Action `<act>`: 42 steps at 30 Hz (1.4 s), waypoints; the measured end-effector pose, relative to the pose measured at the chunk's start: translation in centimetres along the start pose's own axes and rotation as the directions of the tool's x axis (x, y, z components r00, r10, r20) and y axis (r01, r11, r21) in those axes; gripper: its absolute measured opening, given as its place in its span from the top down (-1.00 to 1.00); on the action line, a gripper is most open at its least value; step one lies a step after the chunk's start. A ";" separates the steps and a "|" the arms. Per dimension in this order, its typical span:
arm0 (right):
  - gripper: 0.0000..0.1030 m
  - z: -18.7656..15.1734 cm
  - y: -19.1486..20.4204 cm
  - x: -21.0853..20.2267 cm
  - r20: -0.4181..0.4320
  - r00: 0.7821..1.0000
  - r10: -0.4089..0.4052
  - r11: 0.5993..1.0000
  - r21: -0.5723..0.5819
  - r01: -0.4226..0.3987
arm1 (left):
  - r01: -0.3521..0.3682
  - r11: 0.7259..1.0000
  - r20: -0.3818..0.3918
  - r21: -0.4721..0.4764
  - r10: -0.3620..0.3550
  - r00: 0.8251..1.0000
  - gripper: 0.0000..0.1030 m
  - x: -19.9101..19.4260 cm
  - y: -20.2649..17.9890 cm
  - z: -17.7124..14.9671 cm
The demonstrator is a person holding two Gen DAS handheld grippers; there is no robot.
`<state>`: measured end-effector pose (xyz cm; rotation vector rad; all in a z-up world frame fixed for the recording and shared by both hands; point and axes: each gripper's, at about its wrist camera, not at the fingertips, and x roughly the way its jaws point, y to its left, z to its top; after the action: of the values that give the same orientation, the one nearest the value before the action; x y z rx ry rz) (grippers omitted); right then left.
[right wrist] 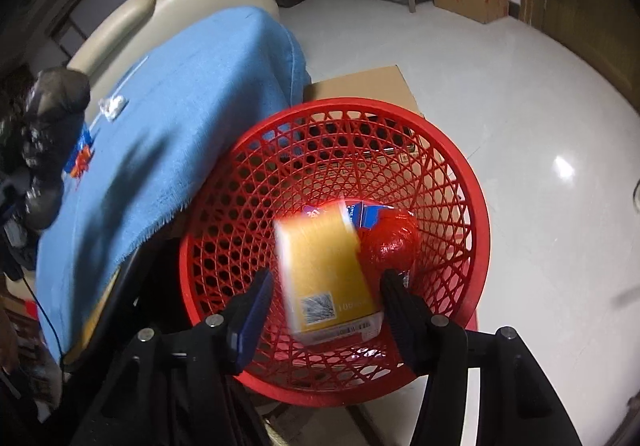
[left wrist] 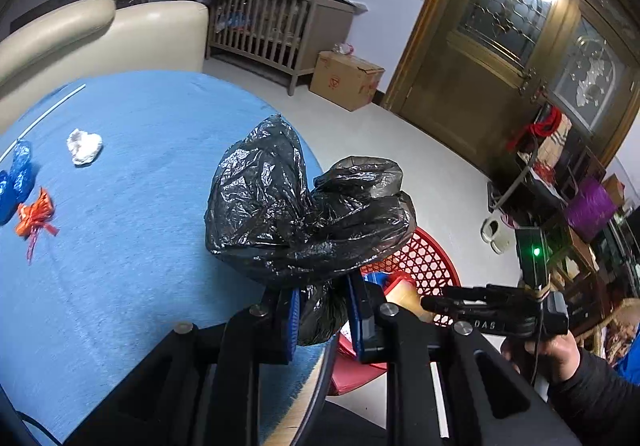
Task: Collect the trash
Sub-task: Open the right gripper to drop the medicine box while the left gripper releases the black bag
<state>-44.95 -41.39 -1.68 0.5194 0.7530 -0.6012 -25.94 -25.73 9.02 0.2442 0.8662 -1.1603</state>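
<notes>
My left gripper (left wrist: 322,310) is shut on a crumpled black plastic bag (left wrist: 304,210) and holds it above the right edge of the blue-covered table (left wrist: 132,246). On the table lie a white paper wad (left wrist: 84,146), an orange wrapper (left wrist: 36,216) and blue wrappers (left wrist: 18,174). My right gripper (right wrist: 324,298) is open above the red mesh basket (right wrist: 452,182). A blurred yellow box (right wrist: 328,274) is between its fingers, apart from both. A red wrapped ball (right wrist: 390,246) and a blue-white packet (right wrist: 370,214) lie in the basket.
The basket stands on a cardboard box (right wrist: 360,82) beside the table. A cream sofa (left wrist: 100,34) is behind the table. A wooden crib (left wrist: 272,30), a brown carton (left wrist: 346,80) and a wooden door (left wrist: 500,58) lie beyond the pale floor.
</notes>
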 end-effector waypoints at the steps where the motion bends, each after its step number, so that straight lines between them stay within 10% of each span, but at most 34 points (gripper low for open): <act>1: -0.22 0.1 -0.3 -0.5 0.015 1.000 0.003 1.000 0.010 -0.003 | 0.002 1.000 -0.003 0.004 -0.002 1.000 0.58 0.1 -0.2 0.1; 18: -0.22 3.1 -3.7 -7.8 0.265 0.964 -0.018 0.988 0.150 -0.023 | 0.096 0.980 -0.114 0.175 -0.077 0.991 0.58 5.1 -7.2 0.9; 37: -0.22 3.4 -5.5 -8.9 0.312 0.950 0.001 0.978 0.197 -0.065 | 0.077 0.967 -0.222 0.241 -0.022 0.975 0.55 10.0 -9.3 1.3; 42: -0.22 3.7 -5.3 -9.3 0.322 0.947 0.002 0.980 0.187 -0.066 | 0.038 0.968 -0.202 0.249 0.013 0.979 -0.37 10.3 -9.7 1.2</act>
<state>-52.10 -44.62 6.44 0.5967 0.3766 -0.7115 -32.52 -37.61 5.02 0.5742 0.8974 -1.2727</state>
